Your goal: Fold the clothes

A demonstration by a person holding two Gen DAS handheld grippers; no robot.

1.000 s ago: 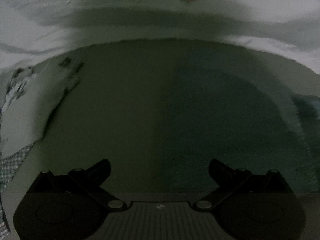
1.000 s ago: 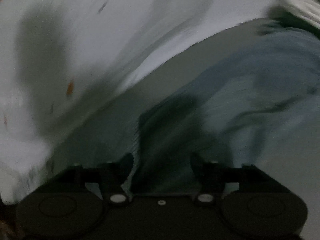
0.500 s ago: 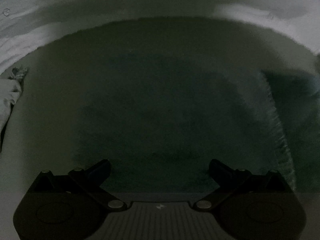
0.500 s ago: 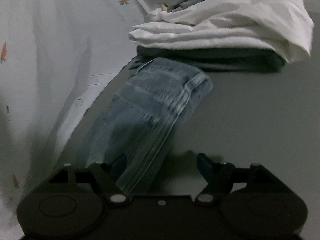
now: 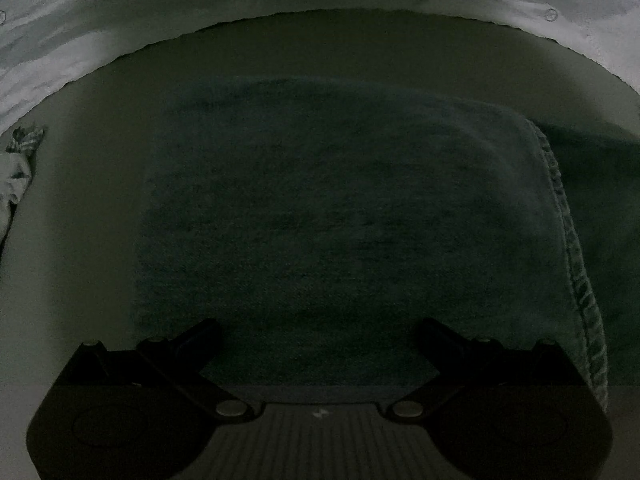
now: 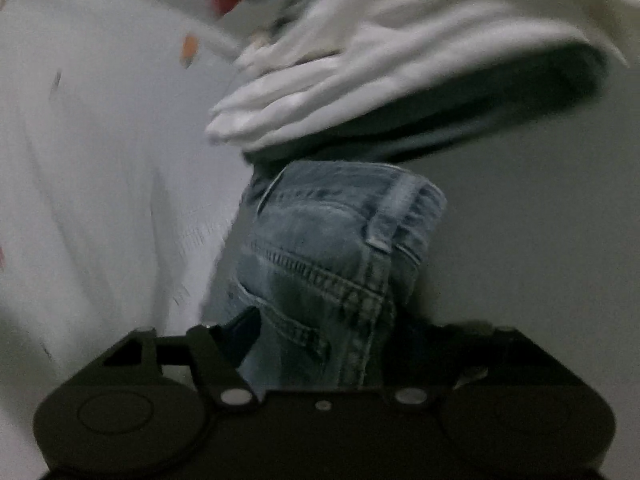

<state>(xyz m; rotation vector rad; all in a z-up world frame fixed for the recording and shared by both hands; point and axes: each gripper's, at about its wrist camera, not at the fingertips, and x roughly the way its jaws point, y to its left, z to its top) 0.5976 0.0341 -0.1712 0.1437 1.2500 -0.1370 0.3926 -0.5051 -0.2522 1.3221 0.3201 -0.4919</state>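
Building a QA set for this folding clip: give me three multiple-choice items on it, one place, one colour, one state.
1. Where are the jeans relative to the folded stack?
A. on top of it
B. in front of it, extending toward the right tool
C. far to the right of it

2. What colour is the top visible garment of the stack?
A. white
B. black
C. yellow

3. How is the left tool?
A. shut on the jeans
B. open above dark fabric
C. shut on a white shirt

Answers:
1 B: the denim runs from the stack's base down between the right tool's fingers.
2 A: the white garment lies over a darker layer.
3 B: the fingers stand wide apart over the dark fabric.
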